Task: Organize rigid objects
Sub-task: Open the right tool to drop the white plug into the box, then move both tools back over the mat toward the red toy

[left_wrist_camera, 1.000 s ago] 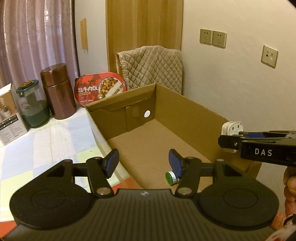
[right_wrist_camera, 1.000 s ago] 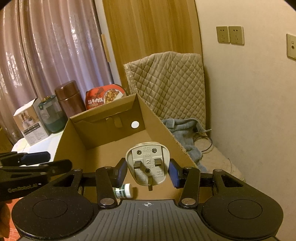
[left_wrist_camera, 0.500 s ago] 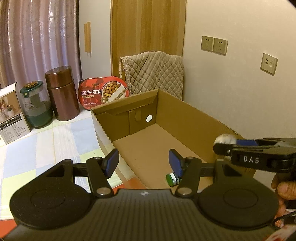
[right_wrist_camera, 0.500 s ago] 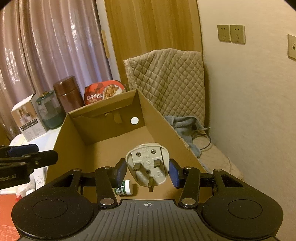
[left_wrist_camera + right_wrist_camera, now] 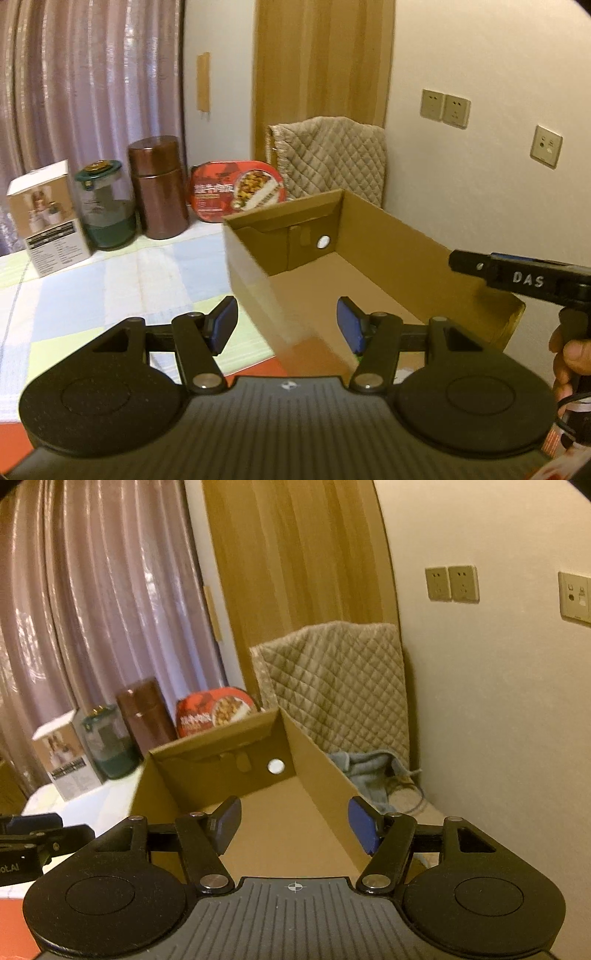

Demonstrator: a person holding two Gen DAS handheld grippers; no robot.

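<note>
An open cardboard box (image 5: pixel 388 236) stands on the table; it also shows in the right wrist view (image 5: pixel 306 760). My left gripper (image 5: pixel 288 325) is open and empty, over the box's near left corner. My right gripper (image 5: pixel 293 823) is open and empty, above the box's near end; it shows from the side in the left wrist view (image 5: pixel 517 277). The white plug is out of view. A sliver of a small green-capped bottle (image 5: pixel 357 357) shows behind my left gripper's right finger.
At the table's back stand a white carton (image 5: pixel 48 218), a green glass jar (image 5: pixel 107 210), a brown canister (image 5: pixel 159 188) and a red meal box (image 5: pixel 236 192). A quilted chair (image 5: pixel 340 683) and grey cloth (image 5: pixel 365 771) sit right of the box. A wall is on the right.
My right gripper opened and the white plug left its jaws. Both grippers rose and drew back, so the box floor and bottle are mostly hidden.
</note>
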